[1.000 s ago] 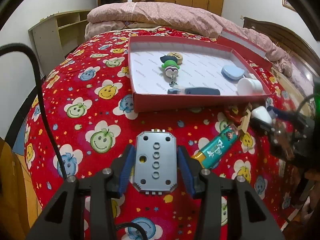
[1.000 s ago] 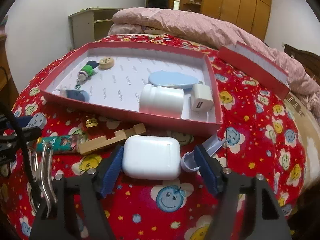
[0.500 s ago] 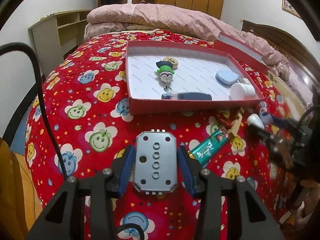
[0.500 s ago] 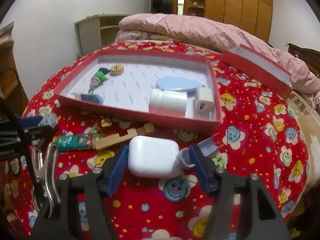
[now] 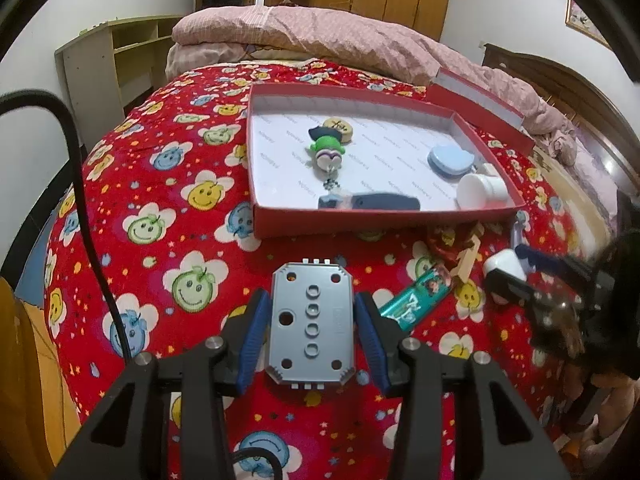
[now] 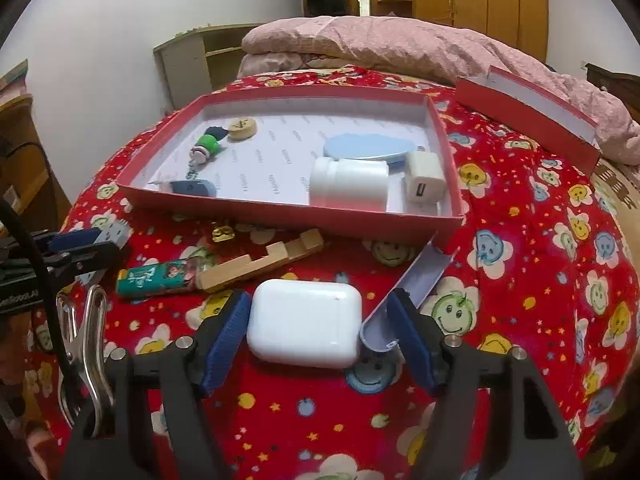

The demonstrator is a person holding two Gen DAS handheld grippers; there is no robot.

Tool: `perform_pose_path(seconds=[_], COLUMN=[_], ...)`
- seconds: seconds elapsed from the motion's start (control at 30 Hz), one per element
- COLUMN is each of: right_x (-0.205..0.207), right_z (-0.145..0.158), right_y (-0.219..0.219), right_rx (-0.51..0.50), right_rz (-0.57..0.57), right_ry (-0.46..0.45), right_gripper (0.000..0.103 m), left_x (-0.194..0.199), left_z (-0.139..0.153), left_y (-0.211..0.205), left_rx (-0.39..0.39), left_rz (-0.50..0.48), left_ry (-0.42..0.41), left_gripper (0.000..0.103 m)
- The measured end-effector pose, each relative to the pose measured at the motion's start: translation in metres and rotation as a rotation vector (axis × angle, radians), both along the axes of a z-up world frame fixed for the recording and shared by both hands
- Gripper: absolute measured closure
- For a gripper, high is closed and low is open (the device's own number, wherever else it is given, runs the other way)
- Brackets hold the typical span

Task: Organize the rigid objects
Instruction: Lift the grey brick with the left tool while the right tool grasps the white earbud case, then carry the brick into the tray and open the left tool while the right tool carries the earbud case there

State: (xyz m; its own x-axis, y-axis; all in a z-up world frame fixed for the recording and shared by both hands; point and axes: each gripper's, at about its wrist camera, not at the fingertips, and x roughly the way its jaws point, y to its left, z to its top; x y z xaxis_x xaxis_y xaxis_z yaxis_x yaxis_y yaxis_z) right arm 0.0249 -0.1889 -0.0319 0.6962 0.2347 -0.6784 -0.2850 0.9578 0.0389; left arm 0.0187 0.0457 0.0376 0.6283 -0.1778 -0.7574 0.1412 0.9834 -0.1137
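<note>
Both grippers tilt down over the bed. The left gripper (image 5: 312, 322) clamps one grey plate (image 5: 311, 324); the right gripper (image 6: 316, 326), wider apart, brackets one white earbud case (image 6: 305, 323), grip unclear.

Faint repeated print across white lining of red box (image 6: 448, 148) and characters on green tube (image 6: 158, 278), neither readable.

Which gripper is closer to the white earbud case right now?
Right. The white case lies between the right gripper's fingers; the left gripper, off to the side, holds a grey plate.
</note>
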Motion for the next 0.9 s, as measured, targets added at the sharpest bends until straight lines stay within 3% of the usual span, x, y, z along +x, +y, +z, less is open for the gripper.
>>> perform_pose_path(seconds=[0.17, 0.27, 0.47, 0.77, 0.87, 0.9], right_x=[-0.005, -0.006, -0.002, -0.004, -0.009, -0.012], right_z=[0.011, 0.013, 0.002, -0.001, 0.005, 0.009], right_y=[0.001, 0.0, -0.005, 0.009, 0.012, 0.013], right_rx=[0.022, 0.022, 0.055, -0.015, -0.02, -0.019], right_rz=[0.016, 0.028, 0.025, 0.055, 0.063, 0.068], right_ry=[-0.027, -0.03, 0.027, 0.005, -0.019, -0.042], right_gripper=[0.043, 0.044, 0.031, 0.032, 0.04, 0.062], left_x=[0.006, 0.011, 0.012, 0.016, 0.016, 0.016], left_z=[0.01, 0.016, 0.014, 0.01, 0.01, 0.01], left_y=[-0.003, -0.004, -0.007, -0.003, -0.003, -0.003], left_rx=[-0.008, -0.024, -0.027, -0.041, -0.043, -0.043], left_rz=[-0.013, -0.014, -0.017, -0.011, -0.012, -0.014], left_ry=[-0.017, -0.023, -0.018, -0.009, -0.01, -0.012], left_gripper=[0.056, 0.056, 0.056, 0.056, 0.056, 0.056])
